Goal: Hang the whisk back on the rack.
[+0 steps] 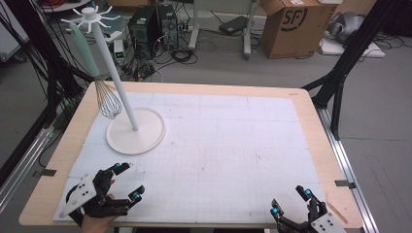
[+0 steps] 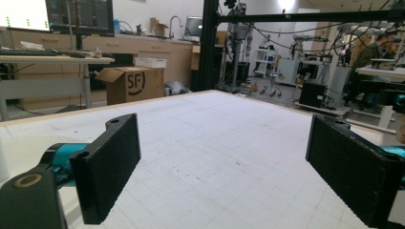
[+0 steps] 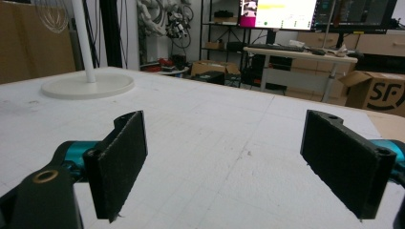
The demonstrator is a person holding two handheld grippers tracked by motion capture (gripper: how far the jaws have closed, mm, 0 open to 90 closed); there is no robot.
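Left hand-held gripper released, right hand-held gripper released, base cut off, whisk distant.

One whisk hung on one white stand, far left; two grippers, left and right, near edge; one cardboard box beyond.

Lighting was even overhead room light, no harsh shadows on the white gridded tabletop mat. All three frames were soft and low-res. The bright ceiling lamp blew out in the left gripper view; the lit monitor screen clipped in the right. Near black padded jaws were slightly blurred, and the wide lenses stretched them at the frame edges.
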